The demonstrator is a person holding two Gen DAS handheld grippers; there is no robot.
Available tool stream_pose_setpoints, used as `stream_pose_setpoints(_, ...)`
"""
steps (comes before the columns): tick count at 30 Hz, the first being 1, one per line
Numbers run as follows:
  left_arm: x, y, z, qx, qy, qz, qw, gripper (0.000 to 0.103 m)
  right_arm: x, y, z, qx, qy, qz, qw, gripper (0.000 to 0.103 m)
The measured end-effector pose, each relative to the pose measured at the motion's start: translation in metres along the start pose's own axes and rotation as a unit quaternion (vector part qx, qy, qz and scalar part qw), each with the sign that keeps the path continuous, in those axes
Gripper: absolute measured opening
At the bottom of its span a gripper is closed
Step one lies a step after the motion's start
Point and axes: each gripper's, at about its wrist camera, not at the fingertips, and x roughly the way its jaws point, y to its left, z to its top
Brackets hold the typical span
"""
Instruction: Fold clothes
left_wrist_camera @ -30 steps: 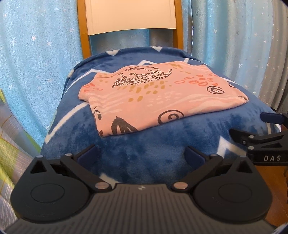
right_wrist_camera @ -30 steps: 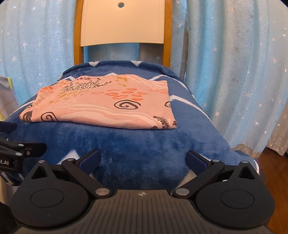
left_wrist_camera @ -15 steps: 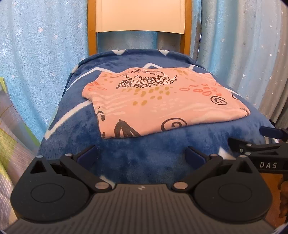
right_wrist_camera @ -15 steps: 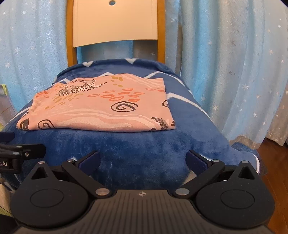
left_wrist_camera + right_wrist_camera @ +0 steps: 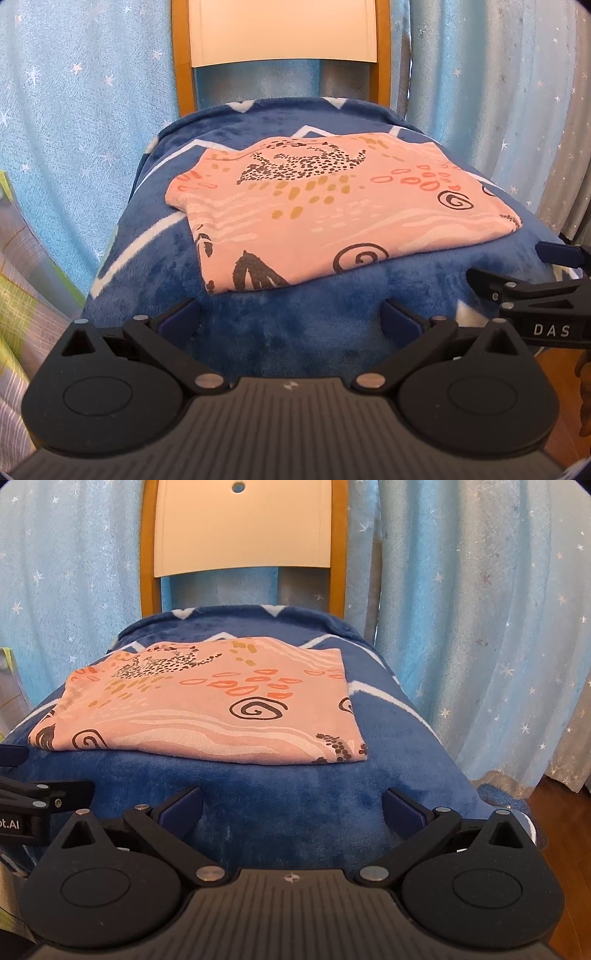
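A pink patterned garment (image 5: pixel 332 218) is lying neatly folded on the blanket-covered chair (image 5: pixel 258 343) ahead of both hand-held grippers, left hand-held gripper (image 5: pixel 291 319) and right hand-held gripper (image 5: pixel 293 806), which are hovering wide open and empty, so folding looks essentially finished.

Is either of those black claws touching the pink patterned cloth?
Apart. In the left wrist view, the left gripper stands open short of the pink cloth, blue blanket between. The right wrist view shows the right gripper likewise.

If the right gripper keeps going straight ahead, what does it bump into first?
Probably the blue blanket: its front slope fills the gap ahead of the open right gripper. The folded pink garment lies higher and farther back, though depth is hard to judge.
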Motion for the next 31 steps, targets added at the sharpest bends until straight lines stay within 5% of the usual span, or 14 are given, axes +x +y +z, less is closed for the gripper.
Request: stream_pose_setpoints(31, 0.0032, 0.0012, 0.0013, -0.006, 0.002, -0.004, 1.0, 0.103, 0.003, 0.0003, 0.0046, -0.01, 0.011, 0.004, 1.0, 0.103)
